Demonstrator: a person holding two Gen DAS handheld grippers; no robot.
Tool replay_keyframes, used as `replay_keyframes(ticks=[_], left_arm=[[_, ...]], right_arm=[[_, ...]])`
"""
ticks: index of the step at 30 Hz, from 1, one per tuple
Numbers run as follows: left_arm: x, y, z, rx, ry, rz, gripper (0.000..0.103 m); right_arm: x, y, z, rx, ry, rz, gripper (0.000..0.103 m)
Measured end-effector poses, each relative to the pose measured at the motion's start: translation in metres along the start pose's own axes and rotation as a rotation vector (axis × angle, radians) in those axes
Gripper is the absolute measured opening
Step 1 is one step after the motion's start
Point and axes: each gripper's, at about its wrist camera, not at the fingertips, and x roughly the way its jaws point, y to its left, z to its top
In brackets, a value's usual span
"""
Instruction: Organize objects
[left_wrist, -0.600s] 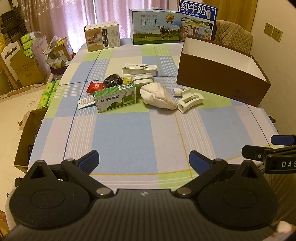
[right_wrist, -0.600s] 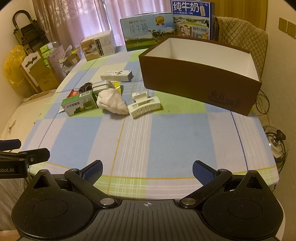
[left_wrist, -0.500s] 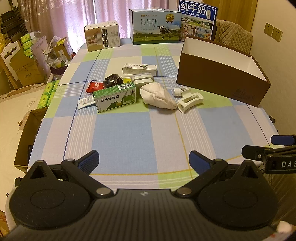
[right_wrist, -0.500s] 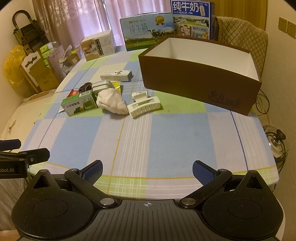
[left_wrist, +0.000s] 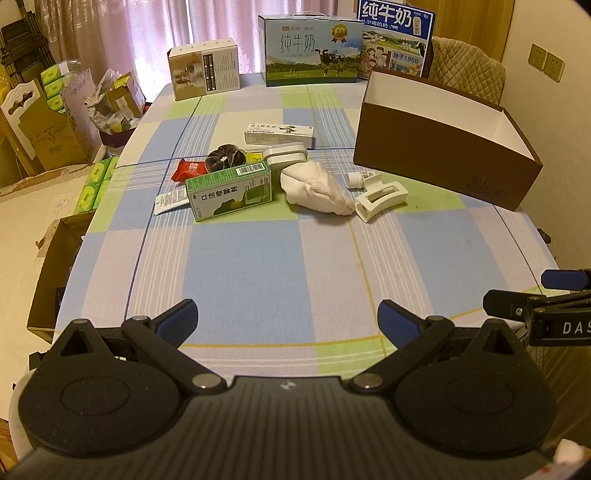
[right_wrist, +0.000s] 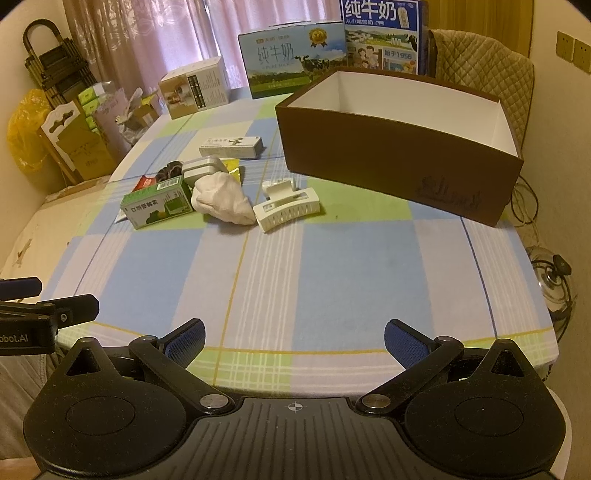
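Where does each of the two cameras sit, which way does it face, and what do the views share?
Left wrist view: behind the open left gripper, facing along the checked tablecloth; the right gripper shows at the right edge.
Right wrist view: behind the open right gripper, facing the open brown cardboard box; the left gripper shows at the left edge.
Shared: the box, white plastic hair claw, green carton.
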Motion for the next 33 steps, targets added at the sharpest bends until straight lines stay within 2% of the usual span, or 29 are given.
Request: replay_keyframes(ticks=[33], left_arm=[[0.017, 0.012, 0.003, -0.025, 0.039, 0.004, 0.102]], right_arm=[[0.014, 0.000, 0.007, -0.010, 0.045, -0.007, 0.101]])
